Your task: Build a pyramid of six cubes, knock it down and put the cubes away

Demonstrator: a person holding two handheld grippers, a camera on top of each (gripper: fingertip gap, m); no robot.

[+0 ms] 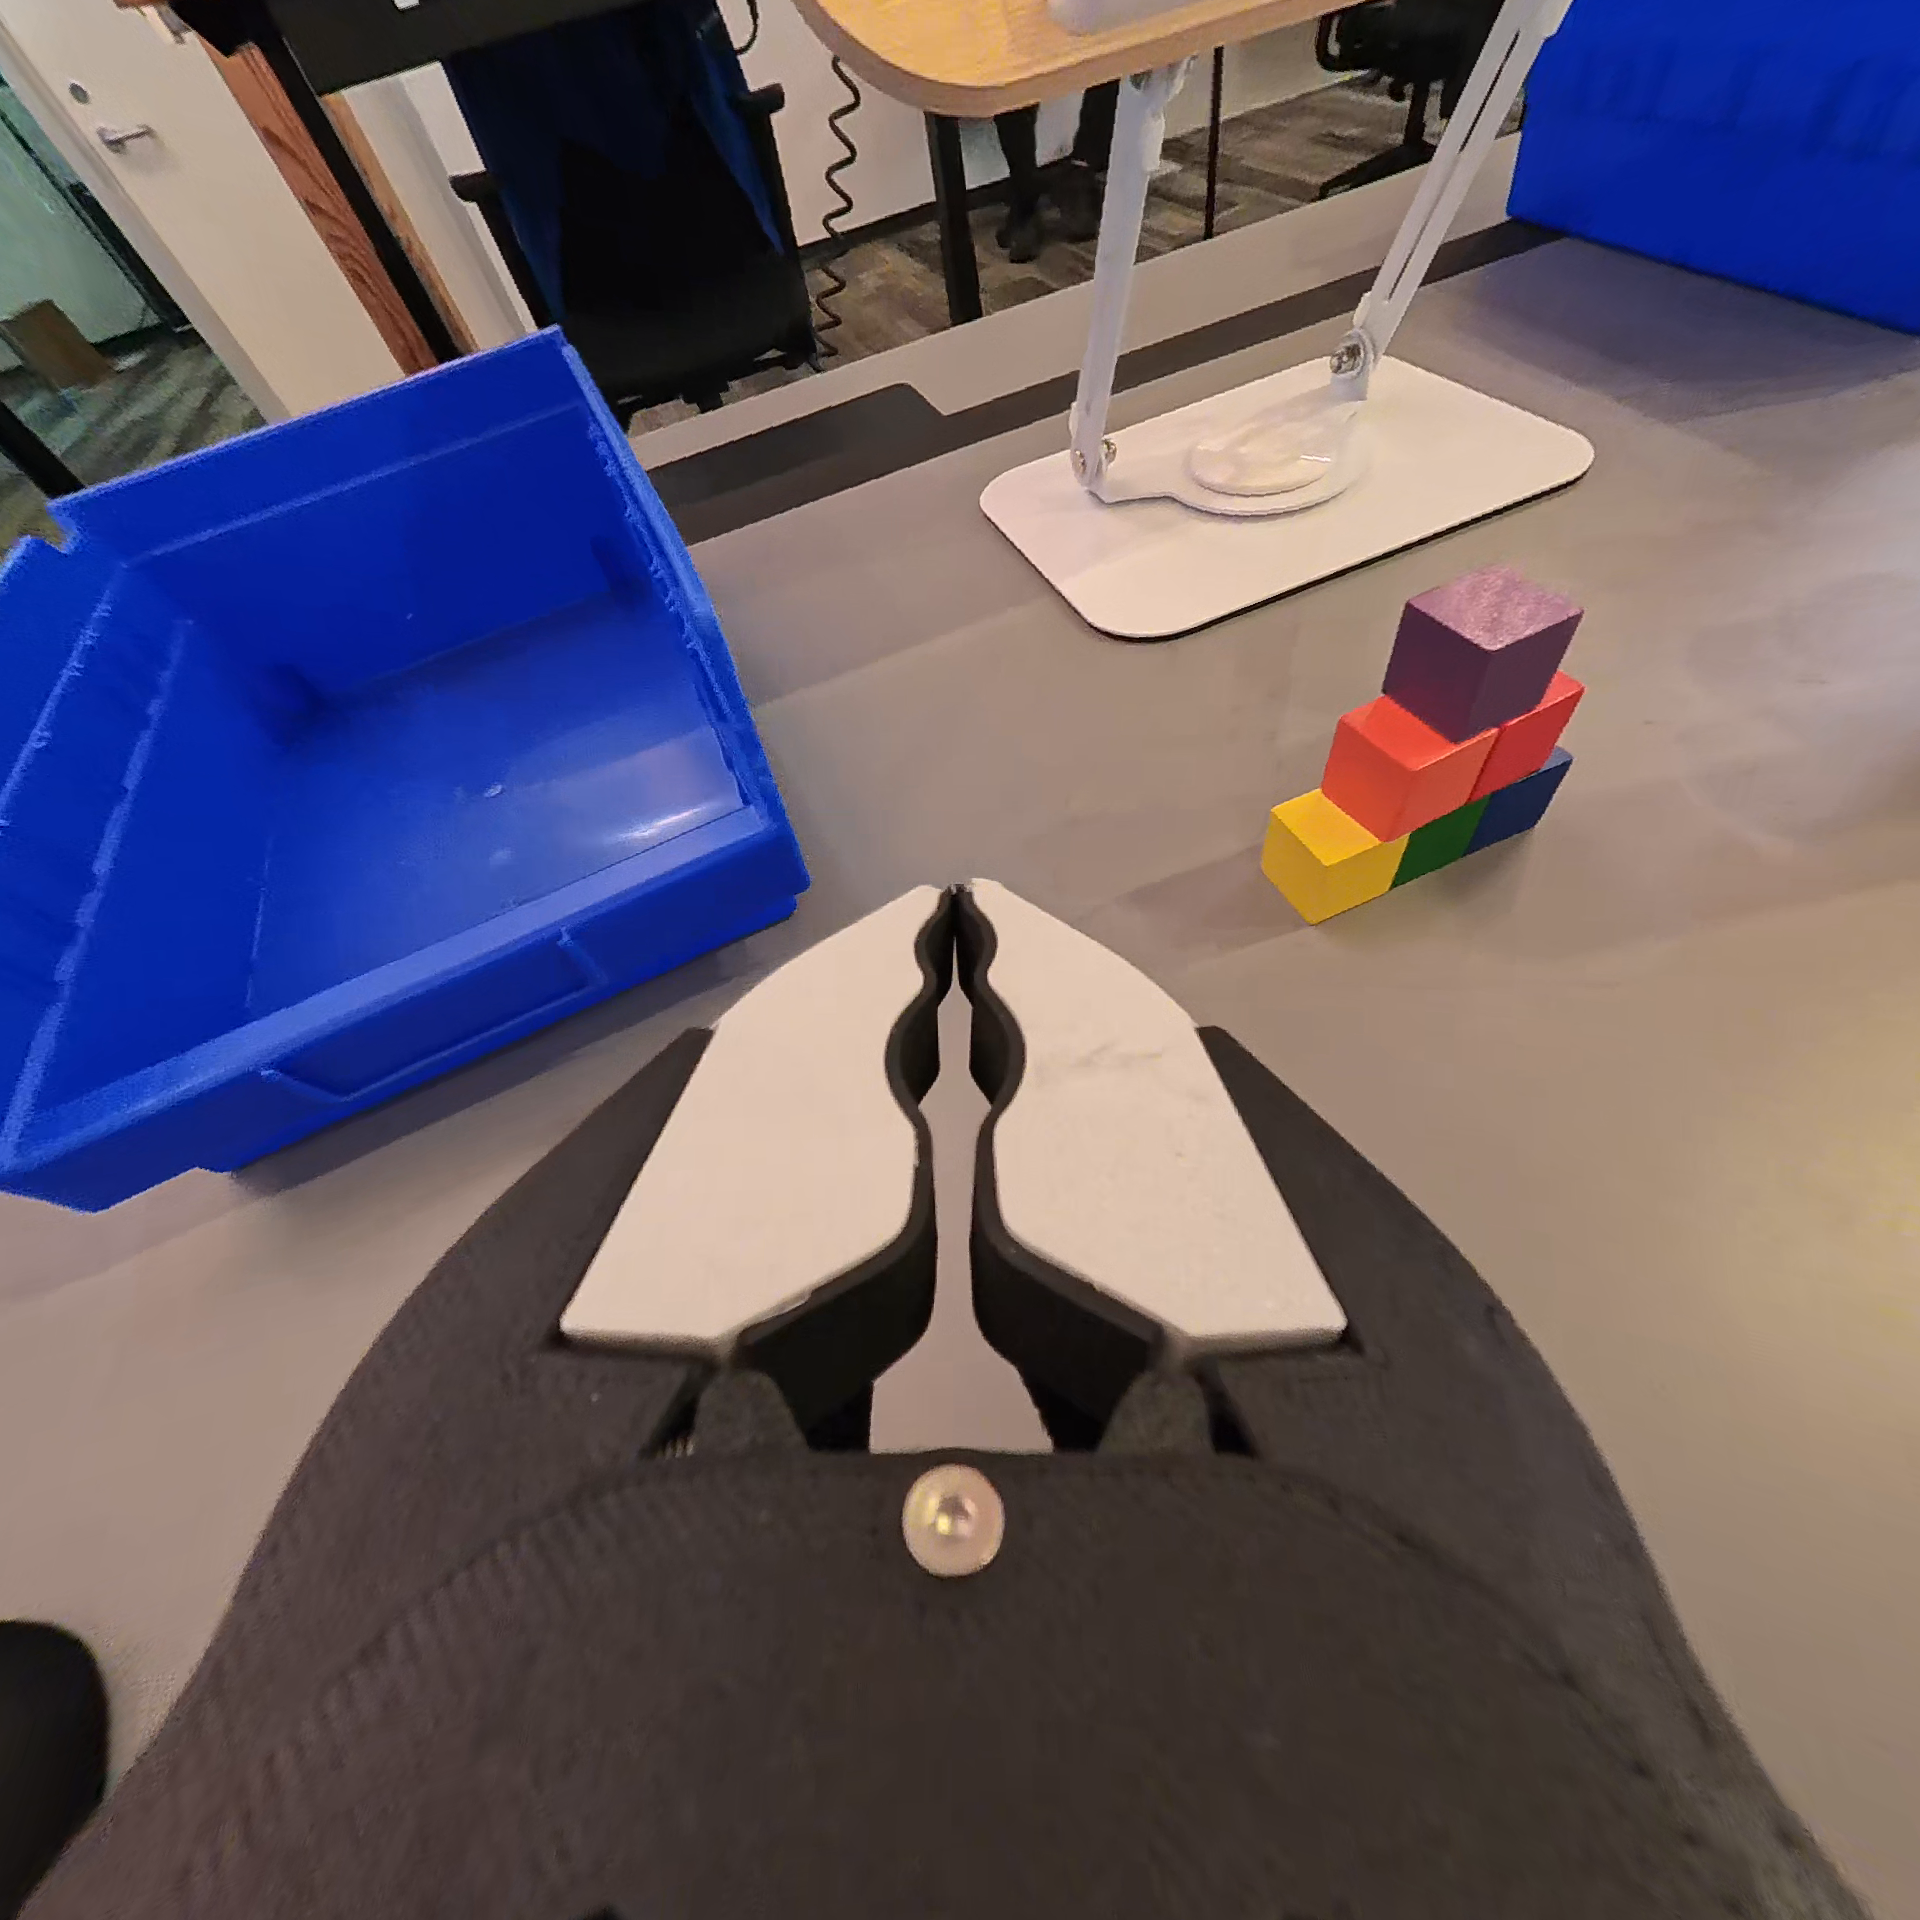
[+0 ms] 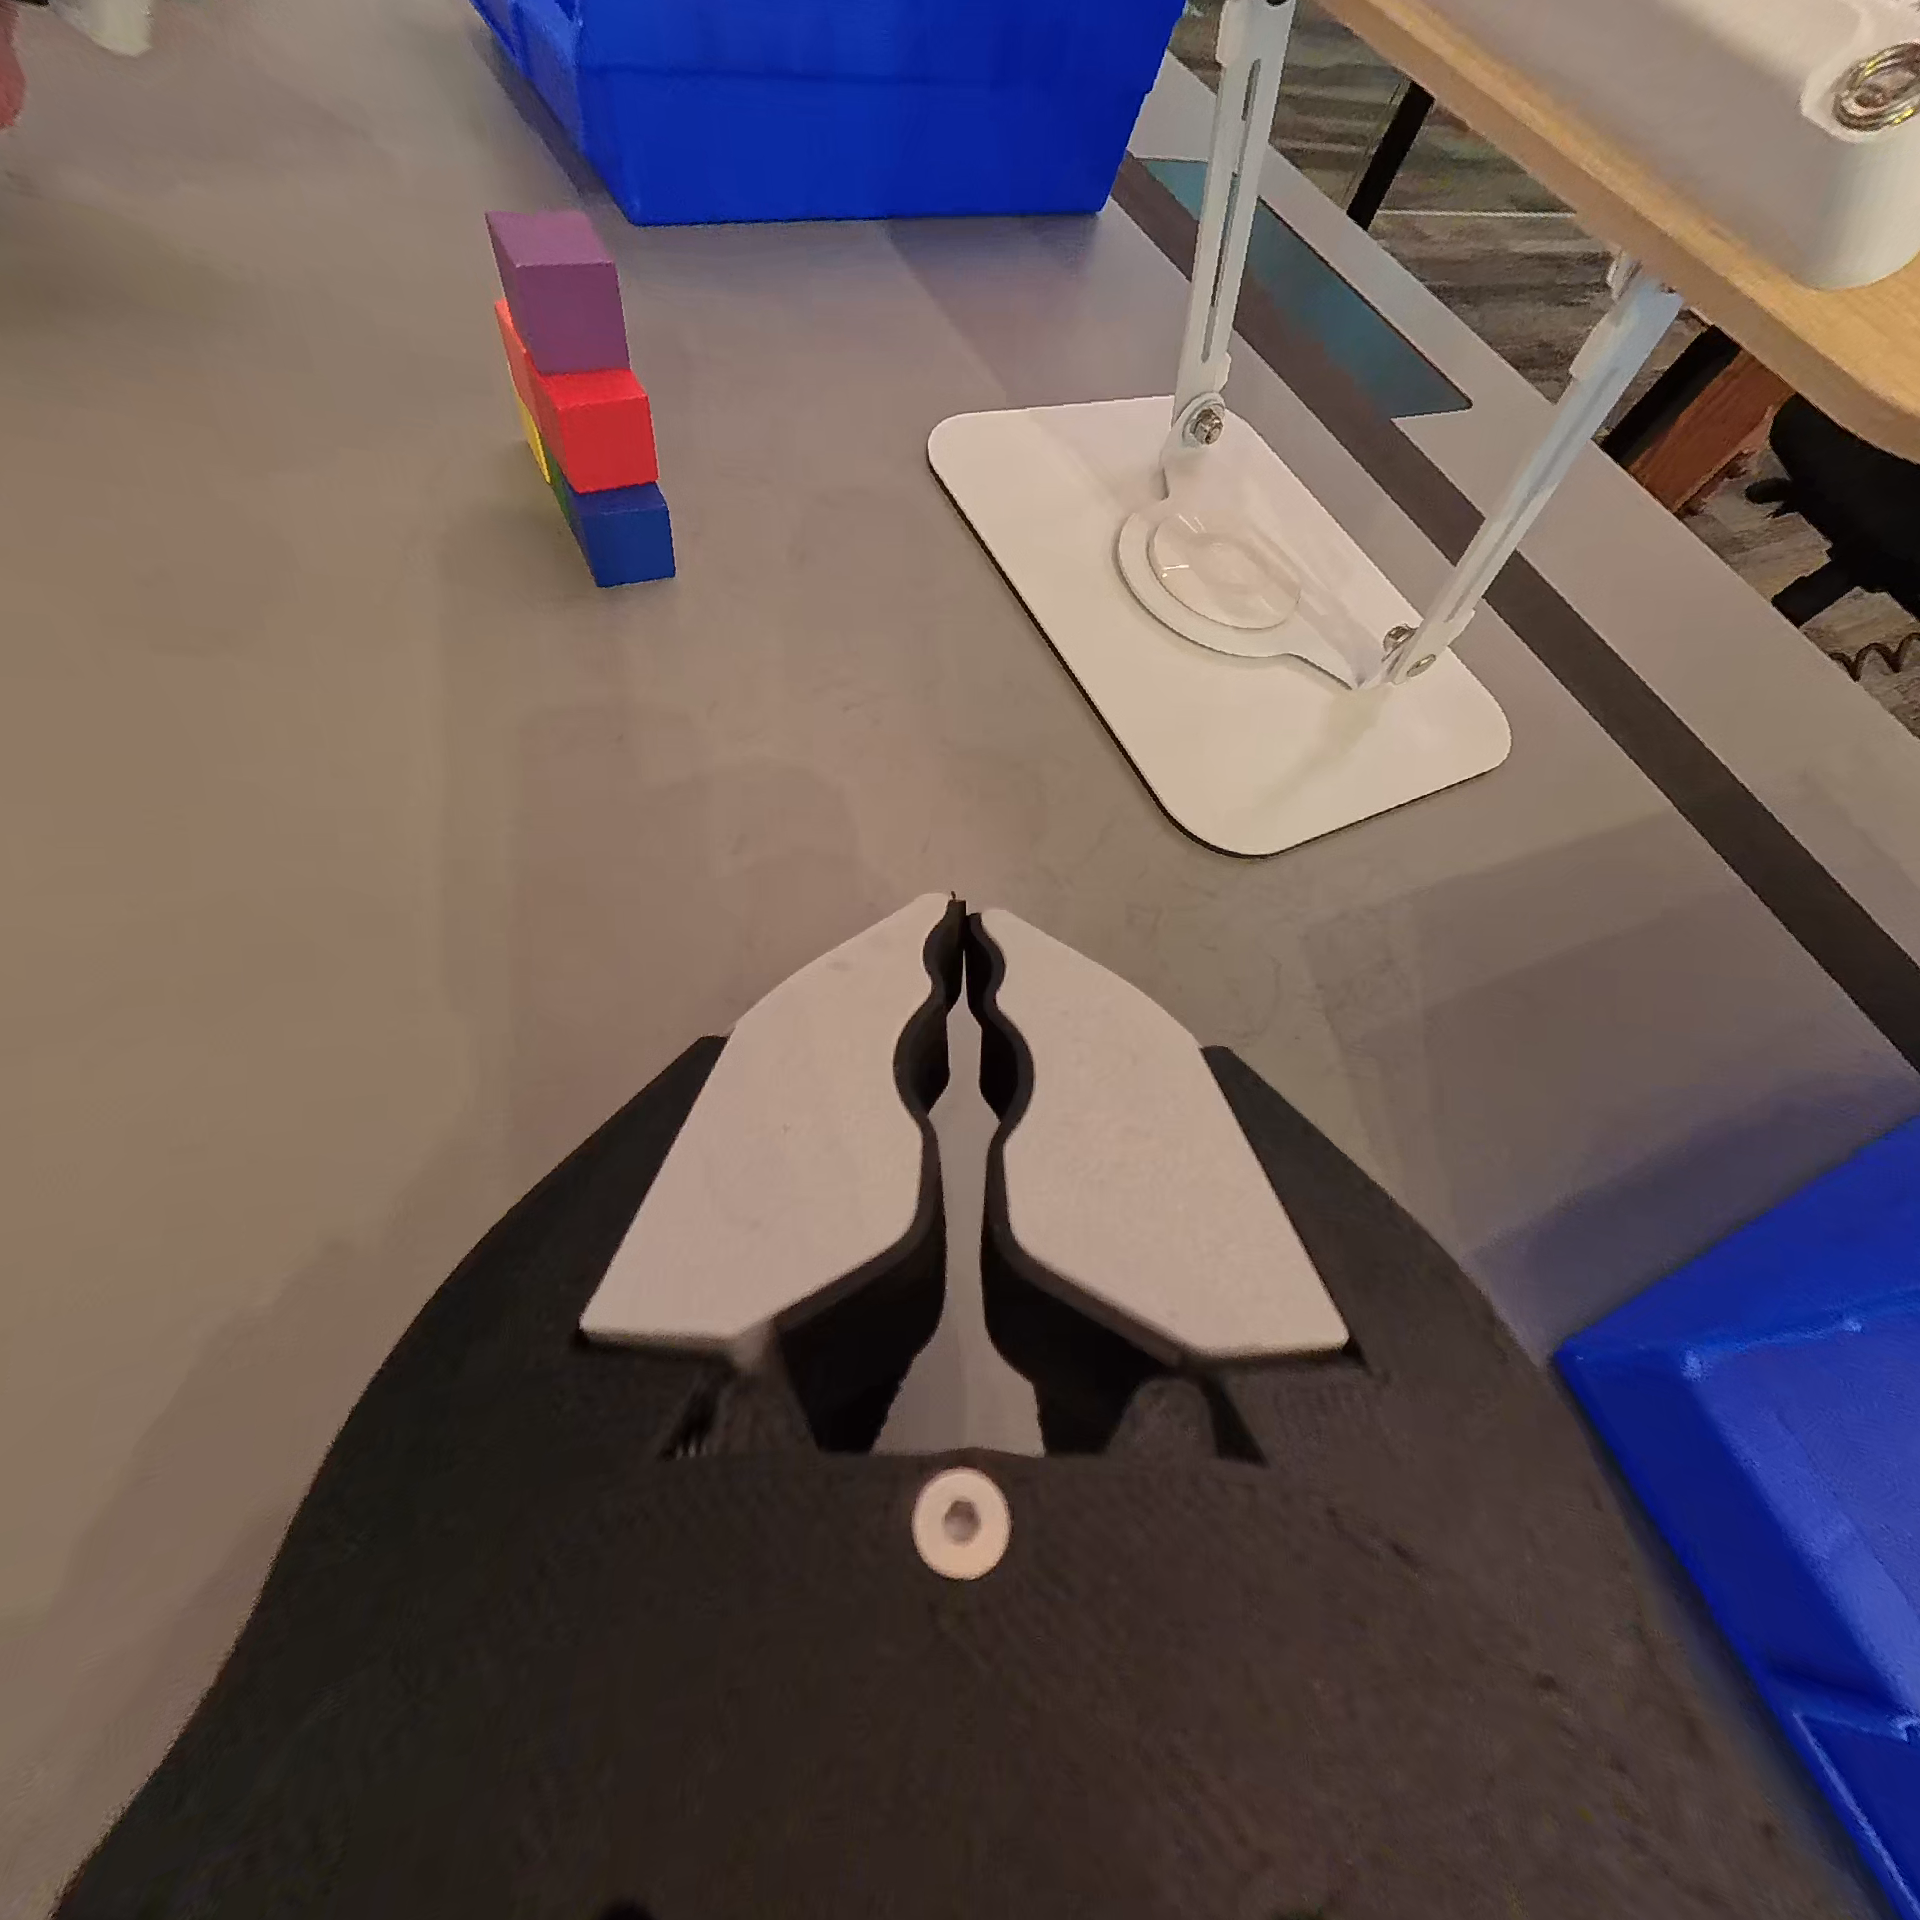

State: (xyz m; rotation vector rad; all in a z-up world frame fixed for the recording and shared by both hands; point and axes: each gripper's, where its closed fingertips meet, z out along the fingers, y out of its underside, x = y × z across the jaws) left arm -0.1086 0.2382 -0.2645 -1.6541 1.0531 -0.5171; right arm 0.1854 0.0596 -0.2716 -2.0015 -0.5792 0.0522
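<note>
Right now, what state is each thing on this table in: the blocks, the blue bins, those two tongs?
Pyramid of blocks: built, standing, six blocks, purple on top.
Blue bin by the left tongs: upright, empty.
Blue bin behind the pyramid: upright, inside hidden.
Blue bin by the right tongs: only partly in view, contents cannot be told.
Left tongs: shut, holding nothing.
Right tongs: shut, holding nothing.
White stand: standing flat on the table.

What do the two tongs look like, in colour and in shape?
Both the left tongs and the right tongs look alike: a rounded black textured body, two pale grey flat fingers tapering to a point, black wavy inner pads, and one silver screw near the base. No cables or sleeves show.
</note>
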